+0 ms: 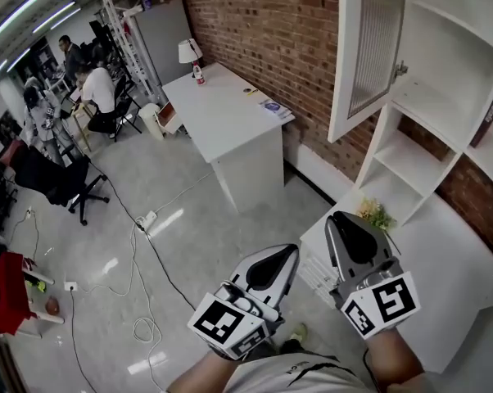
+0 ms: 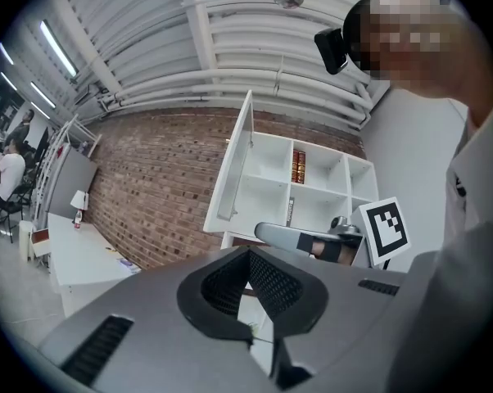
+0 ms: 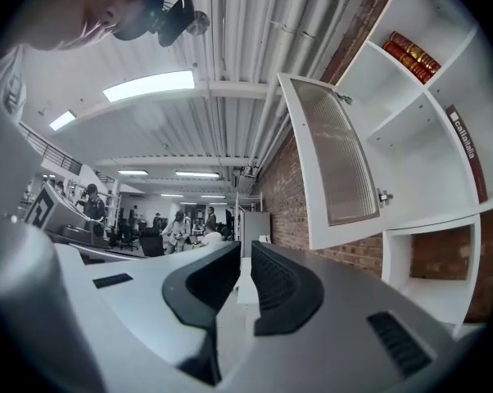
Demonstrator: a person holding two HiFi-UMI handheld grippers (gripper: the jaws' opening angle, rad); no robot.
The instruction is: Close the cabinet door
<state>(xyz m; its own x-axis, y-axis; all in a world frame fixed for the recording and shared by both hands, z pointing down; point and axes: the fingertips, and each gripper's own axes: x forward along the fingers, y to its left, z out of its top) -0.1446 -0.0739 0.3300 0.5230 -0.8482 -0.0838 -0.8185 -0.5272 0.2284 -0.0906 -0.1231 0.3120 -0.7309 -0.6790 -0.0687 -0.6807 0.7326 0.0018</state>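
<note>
left gripper [image 1: 291, 256]: grey, black ribbed jaws | right gripper [image 1: 338, 219]: same | marker cubes [image 1: 383, 304]: black-on-white squares | shirt [image 1: 287, 379]: white

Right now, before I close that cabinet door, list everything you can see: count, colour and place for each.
brick wall: one, red-brown, along the right
shelf unit: one, white, against the brick wall
cabinet door: one, white with ribbed glass, swung open at the shelf unit's left
books: short row, red, upper shelf
plant: one, green-yellow, below the shelves
desk: one, white, along the brick wall
lamp: one, white, desk's far end
bottle: one, red, beside the lamp
office chair: one, black, left of the desk
people: several, far left
left gripper: one, grey, shut, empty, bottom centre
right gripper: one, grey, shut, empty, right of the left gripper
</note>
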